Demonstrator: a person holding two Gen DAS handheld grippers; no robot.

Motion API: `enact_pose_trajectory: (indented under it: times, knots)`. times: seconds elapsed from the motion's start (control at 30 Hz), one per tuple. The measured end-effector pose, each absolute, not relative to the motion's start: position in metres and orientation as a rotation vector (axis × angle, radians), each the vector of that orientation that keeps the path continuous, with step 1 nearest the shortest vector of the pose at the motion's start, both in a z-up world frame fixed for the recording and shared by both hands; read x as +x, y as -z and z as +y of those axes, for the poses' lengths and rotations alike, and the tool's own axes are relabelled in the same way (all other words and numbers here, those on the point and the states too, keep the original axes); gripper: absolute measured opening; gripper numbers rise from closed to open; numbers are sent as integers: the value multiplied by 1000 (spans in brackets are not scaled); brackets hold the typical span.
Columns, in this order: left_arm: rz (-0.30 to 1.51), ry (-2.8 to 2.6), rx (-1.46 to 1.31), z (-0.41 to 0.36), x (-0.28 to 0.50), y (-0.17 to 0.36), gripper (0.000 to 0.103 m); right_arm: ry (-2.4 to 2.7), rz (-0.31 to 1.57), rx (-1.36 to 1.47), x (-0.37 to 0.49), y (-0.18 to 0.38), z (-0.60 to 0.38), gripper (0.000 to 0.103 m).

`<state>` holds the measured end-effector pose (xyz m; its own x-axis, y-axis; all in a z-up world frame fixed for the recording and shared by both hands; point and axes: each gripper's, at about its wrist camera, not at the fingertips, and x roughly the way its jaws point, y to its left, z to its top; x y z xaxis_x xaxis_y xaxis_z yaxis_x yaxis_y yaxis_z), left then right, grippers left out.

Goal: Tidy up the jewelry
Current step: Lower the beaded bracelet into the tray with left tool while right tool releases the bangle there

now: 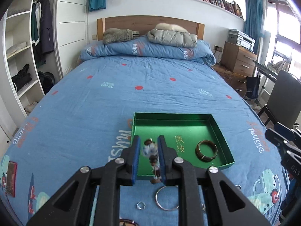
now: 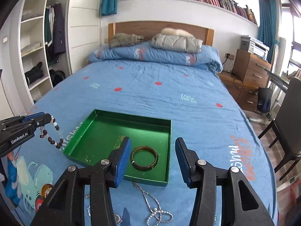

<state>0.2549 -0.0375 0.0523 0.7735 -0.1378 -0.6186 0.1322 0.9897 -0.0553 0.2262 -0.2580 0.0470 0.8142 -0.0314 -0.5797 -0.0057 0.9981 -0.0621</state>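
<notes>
Left gripper [image 1: 149, 148] jaws clamp the bead bracelet [image 1: 151, 156] above the green tray [image 1: 222, 137]; right gripper [image 2: 152, 155] jaws gape empty.

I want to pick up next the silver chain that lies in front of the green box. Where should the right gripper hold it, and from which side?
Come straight down from above with the open right gripper and pinch the bunched loops at the near end of the silver chain. It lies flat and limp on the bedspread, so a side approach has nothing to catch; the single strand by the green box looks easier to miss.

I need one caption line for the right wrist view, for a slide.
Open right gripper hovers over amber bangle in green tray; left gripper dangles a beaded bracelet beside it.
</notes>
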Motion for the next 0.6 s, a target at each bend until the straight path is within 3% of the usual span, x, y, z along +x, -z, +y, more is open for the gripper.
enact_pose_trajectory:
  times: [0.23, 0.6]
  knots:
    - [613, 138, -51, 4, 184, -89, 18, -21, 517, -60, 131, -93, -261, 47]
    - [648, 176, -28, 17, 143, -69, 18, -52, 543, -12, 66, -66, -264, 47]
